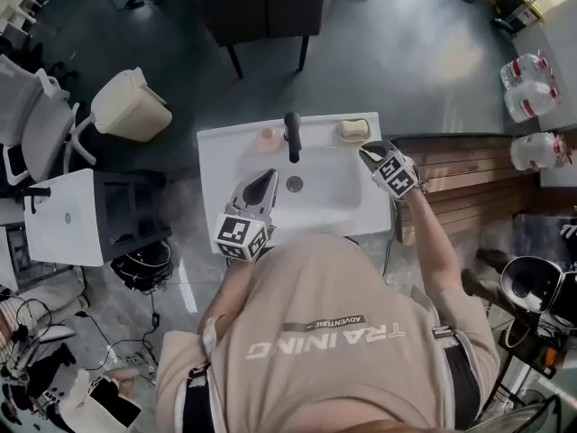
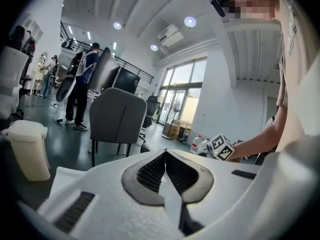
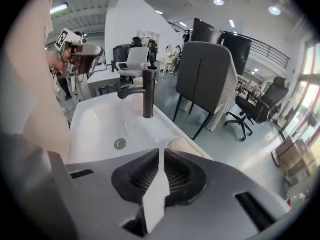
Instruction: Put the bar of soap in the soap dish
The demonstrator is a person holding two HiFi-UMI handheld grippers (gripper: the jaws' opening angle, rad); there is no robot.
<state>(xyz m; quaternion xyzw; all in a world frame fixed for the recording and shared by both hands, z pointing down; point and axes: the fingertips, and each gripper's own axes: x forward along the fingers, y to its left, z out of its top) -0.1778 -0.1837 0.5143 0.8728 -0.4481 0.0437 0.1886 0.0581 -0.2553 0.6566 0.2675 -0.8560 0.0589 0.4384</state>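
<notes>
A cream bar of soap lies in a pale soap dish on the back right corner of the white sink, right of the black faucet. In the right gripper view the soap shows just beyond the jaws. My right gripper hovers near and in front of the dish, angled down, jaws together with nothing between them. Over the basin's front left, my left gripper is shut and empty. A pale pink item sits left of the faucet.
A grey chair stands behind the sink and a cream bin to its left. A white cabinet is at the left. Wooden slats adjoin the sink's right side, with water bottles beyond.
</notes>
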